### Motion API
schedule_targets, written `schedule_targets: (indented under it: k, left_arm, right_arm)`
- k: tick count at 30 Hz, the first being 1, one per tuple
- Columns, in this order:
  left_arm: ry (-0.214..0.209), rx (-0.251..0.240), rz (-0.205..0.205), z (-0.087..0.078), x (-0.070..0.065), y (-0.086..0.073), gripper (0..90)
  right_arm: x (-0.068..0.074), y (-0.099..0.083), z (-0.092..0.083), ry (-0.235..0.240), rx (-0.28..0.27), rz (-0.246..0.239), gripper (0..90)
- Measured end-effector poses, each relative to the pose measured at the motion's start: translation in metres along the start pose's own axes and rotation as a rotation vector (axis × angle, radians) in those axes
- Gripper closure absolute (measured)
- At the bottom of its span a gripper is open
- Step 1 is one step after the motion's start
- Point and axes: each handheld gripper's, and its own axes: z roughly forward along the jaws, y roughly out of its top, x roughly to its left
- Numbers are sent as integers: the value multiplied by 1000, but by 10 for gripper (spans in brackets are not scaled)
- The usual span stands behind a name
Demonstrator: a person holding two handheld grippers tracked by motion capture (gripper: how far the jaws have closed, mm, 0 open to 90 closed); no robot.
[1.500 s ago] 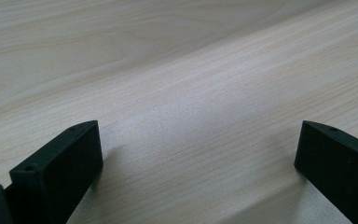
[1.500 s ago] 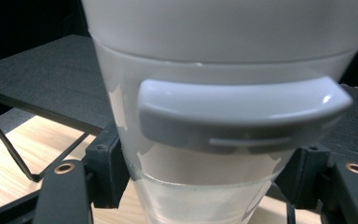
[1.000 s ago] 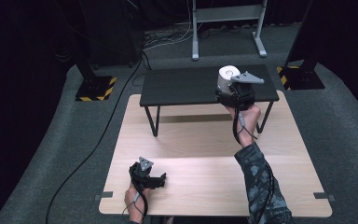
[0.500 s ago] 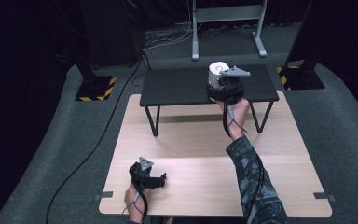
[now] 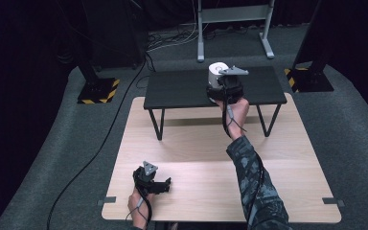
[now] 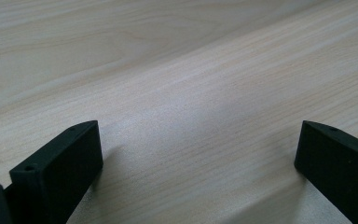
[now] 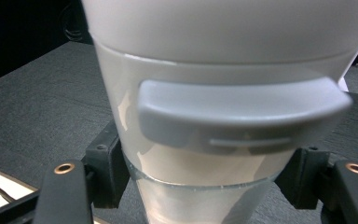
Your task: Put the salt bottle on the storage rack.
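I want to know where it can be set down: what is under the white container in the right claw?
The black table lies beneath the white container, which the right claw grips around its lower body. The container's base is out of frame, so contact with the tabletop cannot be told.

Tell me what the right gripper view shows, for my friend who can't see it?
A white plastic container with a grey tab on its side sits between the right gripper's two black jaws, which press against its clear lower part. Behind it is a small black table.

Left tongs (image 5: 165, 184) agape, right tongs (image 5: 220, 91) clamped
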Motion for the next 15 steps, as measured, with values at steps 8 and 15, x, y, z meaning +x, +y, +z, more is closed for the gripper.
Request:
schedule_targets:
  k: [8,15]
  left_arm:
    - [-1,0,1,0,0,0,3]
    - [-1,0,1,0,0,0,2]
  right_arm:
    - [0,-8,3,0,-21,-3,292]
    - [-5,-6,3,17,-15,-14,291]
